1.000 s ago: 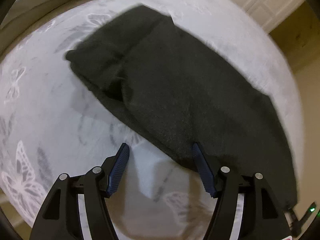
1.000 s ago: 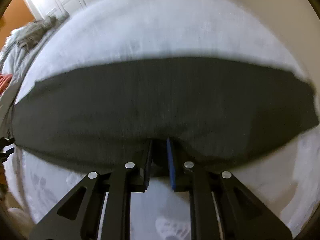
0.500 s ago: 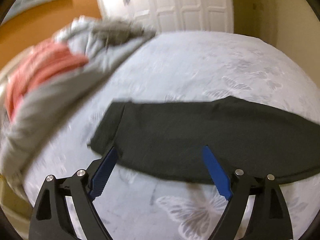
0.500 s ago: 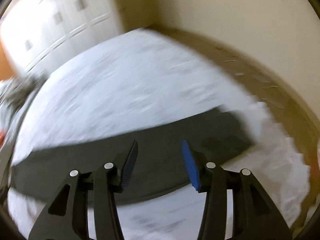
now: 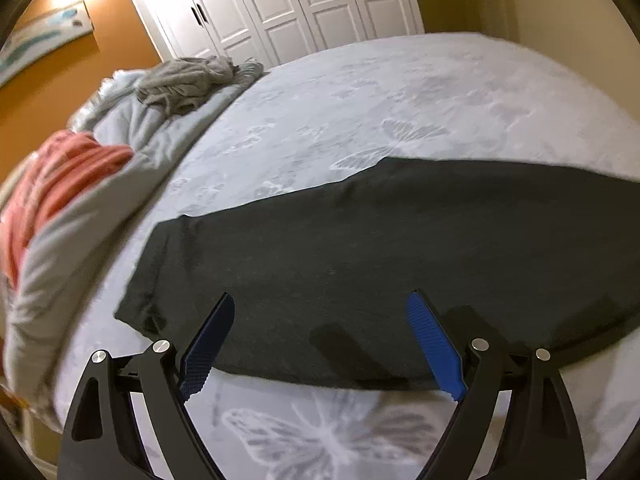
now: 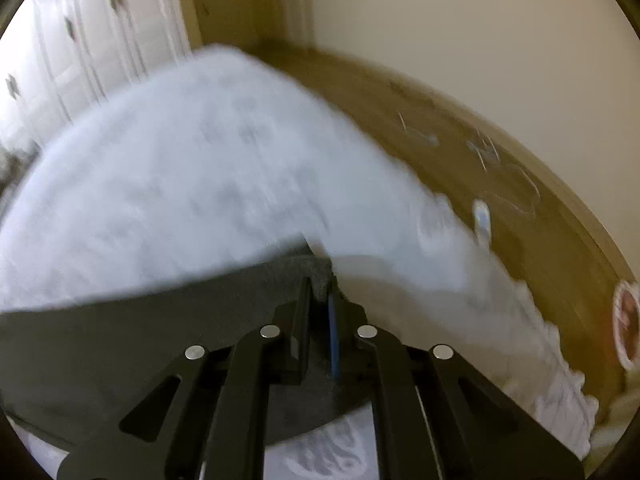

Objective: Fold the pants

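Observation:
Dark grey pants [image 5: 360, 248] lie flat in a long band across a white butterfly-print bed [image 5: 400, 100]. My left gripper [image 5: 320, 340] is open, its blue pads spread wide above the pants' near edge toward their left end. In the right wrist view the pants [image 6: 120, 340] fill the lower left. My right gripper [image 6: 318, 312] is shut on the pants' right end corner, with fabric pinched between the pads. That view is blurred by motion.
A grey blanket pile [image 5: 188, 80] and an orange-striped cloth [image 5: 60, 172] lie on a rumpled duvet at the bed's left. White closet doors [image 5: 300, 0] stand behind. The bed's right edge drops to a wooden floor [image 6: 500, 168] by a cream wall.
My right gripper let go of the pants' middle edge, opened, moved to their right end and shut on the corner. My left gripper stayed open and swung toward the left end.

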Tool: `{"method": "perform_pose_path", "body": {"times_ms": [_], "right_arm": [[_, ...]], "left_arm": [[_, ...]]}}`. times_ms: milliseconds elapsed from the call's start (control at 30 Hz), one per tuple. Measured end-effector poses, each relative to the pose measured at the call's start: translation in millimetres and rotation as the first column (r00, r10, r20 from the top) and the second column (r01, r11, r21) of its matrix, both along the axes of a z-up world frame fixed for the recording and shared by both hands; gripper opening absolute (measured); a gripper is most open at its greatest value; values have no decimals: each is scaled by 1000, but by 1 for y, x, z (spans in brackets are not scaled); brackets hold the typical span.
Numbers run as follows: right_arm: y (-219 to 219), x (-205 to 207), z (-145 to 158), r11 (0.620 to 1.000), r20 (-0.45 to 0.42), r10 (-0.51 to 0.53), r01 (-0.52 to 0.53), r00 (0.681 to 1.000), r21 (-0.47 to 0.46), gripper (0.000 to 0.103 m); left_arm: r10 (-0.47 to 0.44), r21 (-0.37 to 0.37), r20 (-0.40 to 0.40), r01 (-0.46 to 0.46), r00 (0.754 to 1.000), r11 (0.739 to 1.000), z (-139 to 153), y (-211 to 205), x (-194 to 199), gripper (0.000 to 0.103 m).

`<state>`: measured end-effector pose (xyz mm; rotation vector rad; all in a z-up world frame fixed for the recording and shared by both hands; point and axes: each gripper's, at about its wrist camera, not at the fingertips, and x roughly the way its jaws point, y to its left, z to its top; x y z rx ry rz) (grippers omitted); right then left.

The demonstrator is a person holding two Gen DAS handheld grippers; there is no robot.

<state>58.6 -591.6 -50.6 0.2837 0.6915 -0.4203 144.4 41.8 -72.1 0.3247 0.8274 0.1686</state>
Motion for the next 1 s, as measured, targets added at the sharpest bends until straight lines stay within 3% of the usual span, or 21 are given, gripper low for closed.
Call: {"method": "perform_pose_path", "body": {"times_ms": [67,100,133,167,267,367,500,533,633,667,733,767,867,900,967,1000], "right_arm": [[0,-2,3,998,10,-18,18,1000,-57,7],[-8,4,-12,995,-64,-72,67,995,-76,17],[-15,7,-28,992,-133,-114,107,985,-62,34],[-25,5,-46,987,-212,-159,157,964,-24,33],[-29,-15,-33,978,-173,-207,205,963,-25,33],[-33,-47,-19,955,-148,-265,281,953,97,50],[-33,-56,-53,881,-206,-202,269,958,389,58],[-32,-53,-58,874,-204,-189,259,961,411,63],[-17,-41,-61,912,-195,-165,225,967,343,77],[-14,-38,-61,920,-198,-163,222,967,324,78],[-5,-35,-62,928,-171,-166,213,971,305,79],[-4,-34,-62,931,-157,-162,204,974,301,79],[4,-33,-60,942,-131,-145,178,981,286,79],[6,-29,-60,947,-122,-132,162,984,276,77],[11,-24,-61,954,-114,-119,145,986,263,70],[11,-21,-62,954,-114,-116,143,987,265,62]], "left_arm": [[-7,34,-6,7,1000,999,-7,-7,6,86],[-12,41,-10,12,1000,999,-10,-9,8,86],[-18,45,-13,19,1000,999,-11,-10,8,86],[-23,53,-20,24,1000,998,-14,-11,8,86],[-22,73,-45,26,999,997,-21,-11,8,86],[11,72,-45,-8,999,997,-17,-3,8,86],[77,-2,-58,-77,995,997,-6,18,10,86],[95,-35,-68,-97,993,995,-3,26,9,86],[154,-187,-104,-172,983,967,8,63,5,86],[176,-241,-112,-198,978,950,12,78,4,86],[248,-377,-132,-280,960,883,19,123,-1,86],[286,-444,-152,-324,946,835,20,148,-4,86],[392,-613,-227,-444,891,654,6,218,-11,86],[435,-651,-264,-492,861,579,-4,245,-12,86],[472,-674,-295,-531,831,514,-16,275,-9,86],[483,-666,-299,-543,823,512,-21,285,-5,86]]}}
